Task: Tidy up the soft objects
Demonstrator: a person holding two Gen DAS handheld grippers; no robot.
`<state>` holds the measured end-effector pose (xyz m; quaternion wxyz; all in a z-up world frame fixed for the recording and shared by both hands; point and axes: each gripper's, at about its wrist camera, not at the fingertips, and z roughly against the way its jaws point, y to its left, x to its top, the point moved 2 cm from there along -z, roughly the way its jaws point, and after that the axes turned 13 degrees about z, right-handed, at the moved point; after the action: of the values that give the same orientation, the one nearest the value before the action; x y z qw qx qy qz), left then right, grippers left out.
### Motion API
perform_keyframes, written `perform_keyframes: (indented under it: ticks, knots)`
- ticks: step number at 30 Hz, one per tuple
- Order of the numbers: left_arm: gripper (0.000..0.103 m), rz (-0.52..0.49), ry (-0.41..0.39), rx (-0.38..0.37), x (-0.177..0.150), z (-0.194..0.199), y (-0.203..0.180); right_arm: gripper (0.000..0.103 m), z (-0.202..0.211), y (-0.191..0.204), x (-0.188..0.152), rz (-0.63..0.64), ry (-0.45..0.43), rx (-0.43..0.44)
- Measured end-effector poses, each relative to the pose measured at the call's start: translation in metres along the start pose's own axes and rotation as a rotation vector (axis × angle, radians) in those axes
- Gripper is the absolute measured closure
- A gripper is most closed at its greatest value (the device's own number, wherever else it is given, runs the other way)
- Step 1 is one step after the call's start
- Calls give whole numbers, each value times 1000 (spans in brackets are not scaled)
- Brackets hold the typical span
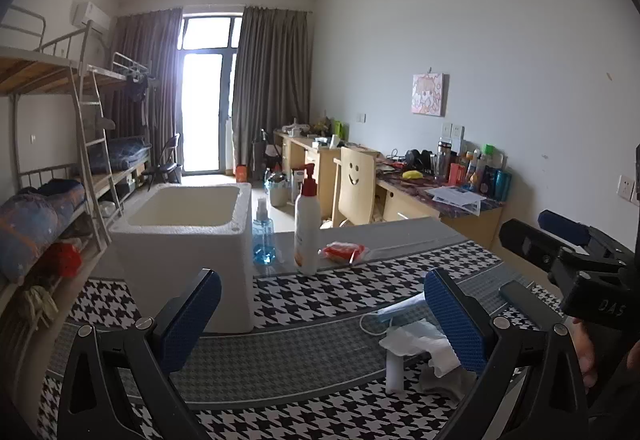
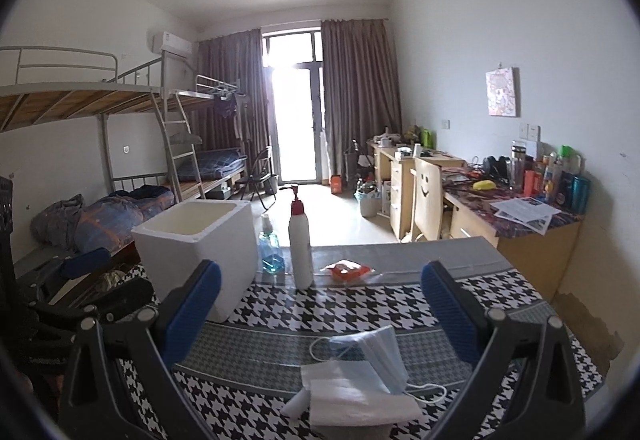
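A small heap of soft things lies on the houndstooth table: a light blue face mask [image 2: 374, 356] on folded white tissues [image 2: 352, 392], with a white sponge block [image 1: 394, 374] beside them. The heap shows in the left wrist view [image 1: 416, 340] behind my left gripper's right finger. A white foam box [image 1: 188, 240] stands open-topped at the table's left; it also shows in the right wrist view [image 2: 200, 244]. My left gripper [image 1: 320, 320] is open and empty, to the left of the heap. My right gripper [image 2: 320, 312] is open and empty, just above and behind the heap.
A white pump bottle [image 1: 307, 228], a blue spray bottle [image 1: 263, 240] and a red packet [image 1: 344, 252] stand along the table's far edge [image 1: 400, 228]. Bunk beds [image 1: 60, 144] line the left wall, cluttered desks [image 1: 440, 196] and a chair the right.
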<state>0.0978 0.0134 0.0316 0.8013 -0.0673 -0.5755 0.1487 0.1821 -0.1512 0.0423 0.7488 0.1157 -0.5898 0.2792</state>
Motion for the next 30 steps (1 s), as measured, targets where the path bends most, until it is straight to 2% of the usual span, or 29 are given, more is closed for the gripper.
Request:
perform_keyframes:
  ticks: [12,18,30]
  knots:
    - [1,-9,25,-14,-18,-9,-10,2,6,-9,-19,-6,20,-23]
    - [1,-16,71,-31,-30,-19,-14,2,7,-12,-29,-13,39,-36]
    - [1,-32,145,-15,-51,-39,-15,2,8,-19,-52,-20,87,-56]
